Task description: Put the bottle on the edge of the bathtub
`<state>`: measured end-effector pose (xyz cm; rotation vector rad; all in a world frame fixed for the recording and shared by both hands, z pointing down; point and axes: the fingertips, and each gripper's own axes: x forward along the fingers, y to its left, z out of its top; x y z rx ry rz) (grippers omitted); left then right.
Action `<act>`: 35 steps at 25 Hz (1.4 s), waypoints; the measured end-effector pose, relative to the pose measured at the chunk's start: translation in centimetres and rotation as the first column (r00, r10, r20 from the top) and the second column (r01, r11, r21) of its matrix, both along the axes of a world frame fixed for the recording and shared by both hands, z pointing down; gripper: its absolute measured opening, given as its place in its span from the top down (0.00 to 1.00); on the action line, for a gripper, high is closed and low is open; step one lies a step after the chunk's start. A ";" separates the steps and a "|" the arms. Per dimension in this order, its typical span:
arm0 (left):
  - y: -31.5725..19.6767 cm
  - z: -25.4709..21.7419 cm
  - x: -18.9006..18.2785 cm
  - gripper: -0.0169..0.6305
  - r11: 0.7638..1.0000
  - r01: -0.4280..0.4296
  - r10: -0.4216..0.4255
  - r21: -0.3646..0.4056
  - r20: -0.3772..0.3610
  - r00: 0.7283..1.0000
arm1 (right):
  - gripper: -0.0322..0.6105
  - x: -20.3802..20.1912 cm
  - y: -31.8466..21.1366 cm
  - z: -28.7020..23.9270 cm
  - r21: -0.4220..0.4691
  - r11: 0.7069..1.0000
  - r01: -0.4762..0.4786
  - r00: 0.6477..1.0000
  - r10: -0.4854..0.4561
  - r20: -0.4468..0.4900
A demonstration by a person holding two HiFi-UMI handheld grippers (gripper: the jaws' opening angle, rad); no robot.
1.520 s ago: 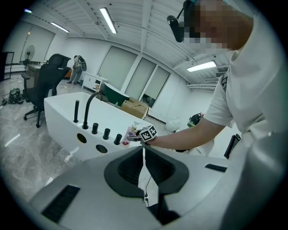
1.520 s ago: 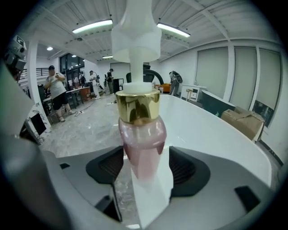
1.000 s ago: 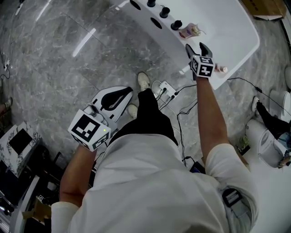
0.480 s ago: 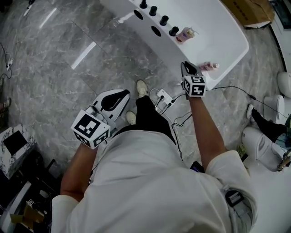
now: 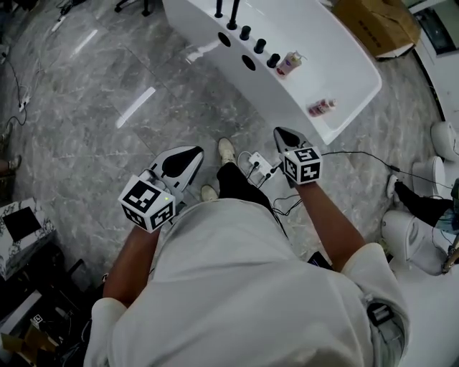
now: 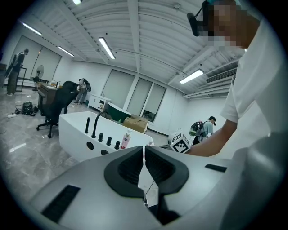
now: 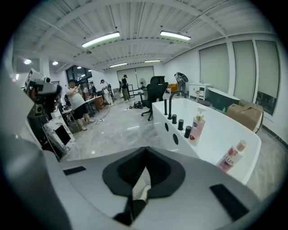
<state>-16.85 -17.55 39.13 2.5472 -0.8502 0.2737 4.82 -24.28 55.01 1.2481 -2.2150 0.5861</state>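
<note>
The pink bottle (image 5: pixel 320 107) (image 7: pixel 231 156) stands by itself on the near rim of the white bathtub (image 5: pixel 344 64), toward the tub's right end. My right gripper (image 5: pixel 277 132) (image 7: pixel 145 149) hangs over the floor, short of the tub and apart from the bottle; it is shut with nothing between its jaws. My left gripper (image 5: pixel 196 150) (image 6: pixel 144 148) is lower left over the grey floor, also shut and empty. A white pump bottle (image 5: pixel 289 63) (image 7: pixel 195 127) stands farther left along the same rim.
Black taps and knobs (image 5: pixel 244 32) line the tub's rim. A power strip (image 5: pixel 258 162) with trailing cables lies on the floor by my feet. A cardboard box (image 5: pixel 376 21) sits beyond the tub, white fixtures (image 5: pixel 430 172) at right. People stand in the background (image 7: pixel 76 105).
My right gripper has let go of the pink bottle, shut its jaws and drawn back from the tub toward me. The bottle stays on the rim. The left gripper has barely moved.
</note>
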 end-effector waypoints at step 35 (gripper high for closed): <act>9.5 -0.7 -3.1 0.93 0.999 0.040 -0.040 0.026 0.023 0.999 | 0.94 -7.7 10.8 -12.8 0.210 0.947 0.242 0.963 -0.261 0.065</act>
